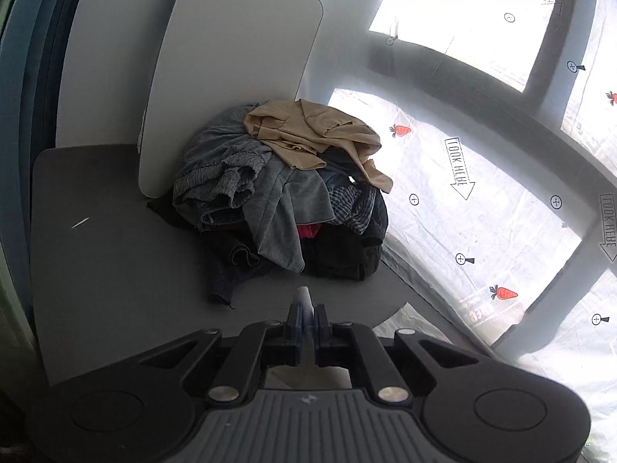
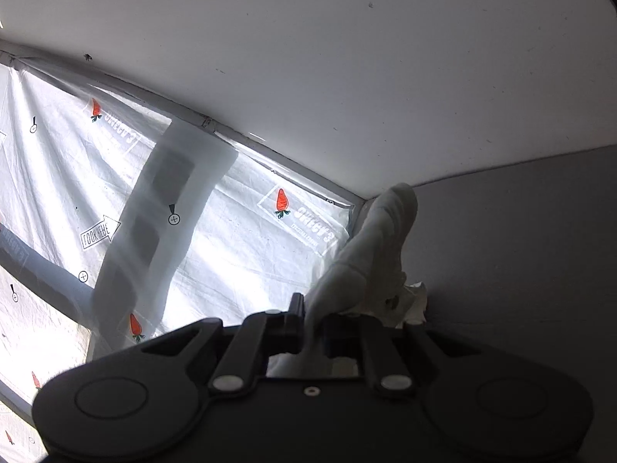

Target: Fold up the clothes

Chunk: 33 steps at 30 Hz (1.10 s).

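Note:
My left gripper (image 1: pixel 306 310) is shut on a thin edge of white cloth (image 1: pixel 303 296) that pokes up between its fingers, above the grey table (image 1: pixel 115 270). A pile of unfolded clothes (image 1: pixel 277 189) lies ahead on the table, with a tan garment (image 1: pixel 308 131) on top of grey, plaid and dark pieces. My right gripper (image 2: pixel 310 318) is shut on a white garment (image 2: pixel 374 247) that bunches up and over its right finger. The rest of the white garment is hidden below both grippers.
A white panel (image 1: pixel 227 77) leans upright behind the pile. The table's right edge (image 1: pixel 389 270) meets a translucent printed plastic sheet (image 1: pixel 482 193) with carrot logos. In the right wrist view a white wall (image 2: pixel 347 58) and the plastic sheet (image 2: pixel 250 239) fill the background.

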{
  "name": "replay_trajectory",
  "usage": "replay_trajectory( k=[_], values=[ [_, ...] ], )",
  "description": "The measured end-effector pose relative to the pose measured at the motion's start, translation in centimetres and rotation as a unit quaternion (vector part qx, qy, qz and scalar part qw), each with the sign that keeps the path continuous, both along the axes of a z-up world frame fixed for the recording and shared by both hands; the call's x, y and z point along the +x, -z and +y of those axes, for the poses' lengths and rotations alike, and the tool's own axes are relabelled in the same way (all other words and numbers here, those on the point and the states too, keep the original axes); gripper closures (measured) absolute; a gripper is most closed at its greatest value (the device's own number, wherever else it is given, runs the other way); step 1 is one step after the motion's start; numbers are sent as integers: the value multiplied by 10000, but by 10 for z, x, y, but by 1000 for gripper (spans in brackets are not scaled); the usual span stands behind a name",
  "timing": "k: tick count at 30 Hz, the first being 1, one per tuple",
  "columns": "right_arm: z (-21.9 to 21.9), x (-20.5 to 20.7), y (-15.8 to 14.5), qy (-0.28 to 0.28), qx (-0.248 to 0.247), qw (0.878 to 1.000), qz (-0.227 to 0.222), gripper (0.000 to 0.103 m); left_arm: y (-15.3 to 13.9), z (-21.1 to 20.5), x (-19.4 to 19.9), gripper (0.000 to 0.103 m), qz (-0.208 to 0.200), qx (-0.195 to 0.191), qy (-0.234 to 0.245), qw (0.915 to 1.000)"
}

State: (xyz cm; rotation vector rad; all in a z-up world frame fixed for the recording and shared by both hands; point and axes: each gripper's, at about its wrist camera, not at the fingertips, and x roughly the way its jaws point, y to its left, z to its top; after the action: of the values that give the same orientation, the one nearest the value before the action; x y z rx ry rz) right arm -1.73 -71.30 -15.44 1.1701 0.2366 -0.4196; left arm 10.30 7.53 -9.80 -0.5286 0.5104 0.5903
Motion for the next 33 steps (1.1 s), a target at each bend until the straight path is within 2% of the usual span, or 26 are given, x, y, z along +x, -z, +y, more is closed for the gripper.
replay_trajectory(
  k=[3,5,6,8,9,11,13,15,17,19,21,22,25,27,30,33],
  values=[
    [-8,-27,49,60,254,9929,1159,93,69,12,-8,96,967,-278,-60,9949],
    [-11,-36,84,76,683,9787,1936,90,121,24,-11,96,1744,-529,-186,9831],
    [-11,-41,98,115,885,9740,2081,85,132,26,-12,96,1957,-530,-245,9789],
    [-9,-51,101,195,976,9750,1986,80,150,31,-15,93,2334,-532,-362,9702],
    [-9,-55,99,225,987,9756,1950,69,149,32,-18,89,2338,-531,-410,9700],
    [-8,-47,84,153,611,9730,2221,53,140,34,-20,83,2194,-460,-413,9737],
    [-6,-38,67,67,140,9670,2542,53,130,36,-18,68,2010,-337,-363,9783],
    [-2,-35,54,64,-239,9618,2725,50,119,35,-11,64,1865,-232,-305,9817],
    [2,-30,40,72,-645,9534,2945,51,109,31,-1,63,1733,-146,-262,9844],
    [8,-16,27,45,-1182,9358,3322,51,100,28,8,62,1581,-98,-202,9872],
    [17,2,13,-105,-1900,9112,3654,50,93,22,18,60,1385,-60,-55,9903],
    [19,8,10,-198,-2072,9086,3620,50,90,19,23,57,1321,-38,44,9912],
    [16,34,10,-499,-1977,9251,3203,51,90,9,44,54,1300,58,318,9910],
    [12,56,14,-622,-1927,9319,3009,51,93,2,62,54,1335,77,452,9900],
    [7,96,23,-875,-1901,9340,2896,51,98,-9,87,53,1292,32,667,9894],
    [-2,137,33,-1137,-1940,9333,2801,51,104,-20,116,47,1367,170,926,9861]
  ],
)
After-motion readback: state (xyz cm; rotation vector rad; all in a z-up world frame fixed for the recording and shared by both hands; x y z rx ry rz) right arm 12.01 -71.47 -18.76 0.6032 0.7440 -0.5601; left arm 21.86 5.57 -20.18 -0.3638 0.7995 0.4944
